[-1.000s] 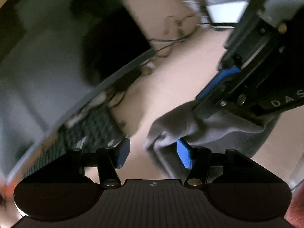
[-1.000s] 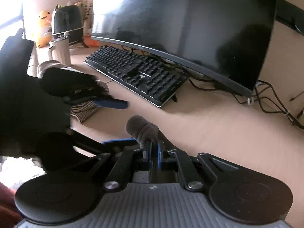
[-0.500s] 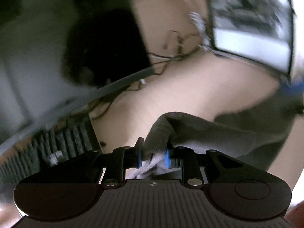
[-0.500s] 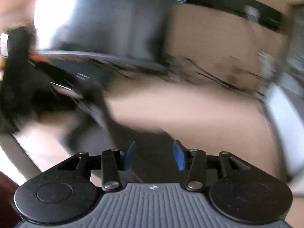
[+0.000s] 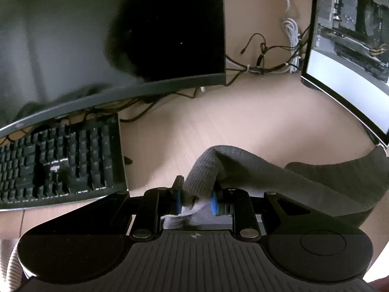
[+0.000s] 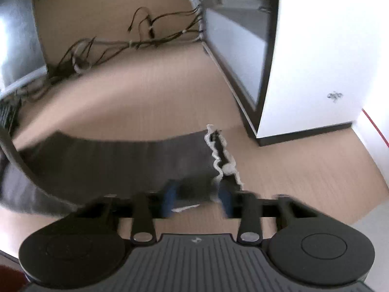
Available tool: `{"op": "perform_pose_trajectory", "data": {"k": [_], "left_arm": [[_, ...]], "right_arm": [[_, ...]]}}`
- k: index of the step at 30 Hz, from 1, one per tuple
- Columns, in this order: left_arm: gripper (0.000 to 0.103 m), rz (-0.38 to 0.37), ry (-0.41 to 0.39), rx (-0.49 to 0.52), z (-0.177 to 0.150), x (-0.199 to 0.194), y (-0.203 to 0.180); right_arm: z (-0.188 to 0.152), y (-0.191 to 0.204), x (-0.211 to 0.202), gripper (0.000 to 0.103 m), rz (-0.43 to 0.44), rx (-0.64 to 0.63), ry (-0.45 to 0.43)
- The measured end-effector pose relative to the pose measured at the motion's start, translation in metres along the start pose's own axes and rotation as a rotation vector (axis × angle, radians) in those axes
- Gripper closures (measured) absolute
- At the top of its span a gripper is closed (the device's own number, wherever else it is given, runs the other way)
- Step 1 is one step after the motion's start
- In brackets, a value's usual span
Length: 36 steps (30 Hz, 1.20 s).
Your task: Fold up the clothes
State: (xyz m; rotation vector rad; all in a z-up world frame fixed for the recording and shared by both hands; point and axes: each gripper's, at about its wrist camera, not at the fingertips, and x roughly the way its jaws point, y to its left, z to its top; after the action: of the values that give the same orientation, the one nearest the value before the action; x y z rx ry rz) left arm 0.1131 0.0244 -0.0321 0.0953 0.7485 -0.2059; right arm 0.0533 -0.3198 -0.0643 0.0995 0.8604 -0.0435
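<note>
We have the grey knitted garment (image 5: 279, 177) lying across the near part of the wooden desk (image 5: 231, 121), right of the keyboard (image 5: 60, 163) and in front of the white computer case (image 6: 311, 56). Our left gripper (image 5: 195, 200) is clamped on a bunched corner of it, while our right gripper (image 6: 197, 199) has just been closing, its blue pads astride the frilled white edge (image 6: 218, 155), though blur hides whether they press yet. We judge the folding barely begun: the cloth is stretched out, no fold laid.
</note>
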Motion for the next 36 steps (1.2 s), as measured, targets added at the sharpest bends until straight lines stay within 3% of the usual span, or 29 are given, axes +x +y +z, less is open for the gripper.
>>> {"op": "perform_pose_trajectory", "data": {"k": [5, 6, 7, 10, 11, 13, 15, 16, 17, 19, 23, 26, 28, 31, 33, 36], "left_arm": [[0.079, -0.047, 0.019, -0.158, 0.013, 0.003, 0.022], [0.079, -0.034, 0.014, -0.176, 0.017, 0.006, 0.026], [0.079, -0.015, 0.007, -0.2, 0.022, 0.011, 0.03], [0.068, 0.04, 0.031, -0.361, 0.033, 0.029, 0.051], [0.063, 0.062, 0.047, -0.426, 0.035, 0.034, 0.058], [0.054, 0.121, 0.04, -0.465, 0.039, 0.038, 0.065], [0.042, 0.174, 0.003, -0.45, 0.043, 0.032, 0.063], [0.031, 0.191, -0.016, -0.443, 0.044, 0.027, 0.061], [0.026, 0.207, -0.034, -0.439, 0.045, 0.023, 0.06], [0.026, 0.223, -0.042, -0.425, 0.047, 0.015, 0.055], [0.023, 0.091, -0.008, -0.342, 0.041, 0.007, 0.026], [0.022, -0.091, 0.086, -0.269, 0.025, 0.015, -0.012], [0.02, -0.166, 0.149, -0.21, 0.014, 0.027, -0.041], [0.019, -0.212, 0.233, -0.184, 0.003, 0.048, -0.067], [0.009, -0.224, 0.253, -0.184, 0.002, 0.052, -0.074], [0.009, -0.237, 0.271, -0.188, 0.001, 0.054, -0.082]], "right_arm": [[0.043, 0.004, -0.007, 0.094, 0.069, -0.046, -0.09], [0.057, 0.007, -0.001, 0.094, 0.056, -0.062, -0.123], [0.071, 0.01, 0.006, 0.101, 0.042, -0.077, -0.156], [0.114, 0.019, 0.025, 0.1, 0.001, -0.122, -0.255], [0.128, 0.022, 0.034, 0.097, -0.027, -0.133, -0.28], [0.15, 0.028, 0.049, 0.09, -0.072, -0.152, -0.318], [0.157, 0.033, 0.045, 0.08, -0.031, -0.159, -0.36], [0.156, 0.036, 0.04, 0.067, -0.01, -0.162, -0.368], [0.151, 0.04, 0.036, 0.064, 0.006, -0.178, -0.366], [0.14, 0.045, 0.032, 0.063, 0.04, -0.229, -0.352], [0.102, 0.042, 0.025, 0.055, 0.111, -0.312, -0.238], [0.071, 0.039, 0.026, 0.053, 0.132, -0.358, -0.144], [0.059, 0.039, 0.031, 0.053, 0.128, -0.366, -0.106], [0.061, 0.04, 0.044, 0.054, 0.186, -0.285, -0.04], [0.069, 0.041, 0.06, 0.054, 0.231, -0.234, 0.006], [0.08, 0.05, 0.089, 0.053, 0.231, -0.201, 0.043]]}}
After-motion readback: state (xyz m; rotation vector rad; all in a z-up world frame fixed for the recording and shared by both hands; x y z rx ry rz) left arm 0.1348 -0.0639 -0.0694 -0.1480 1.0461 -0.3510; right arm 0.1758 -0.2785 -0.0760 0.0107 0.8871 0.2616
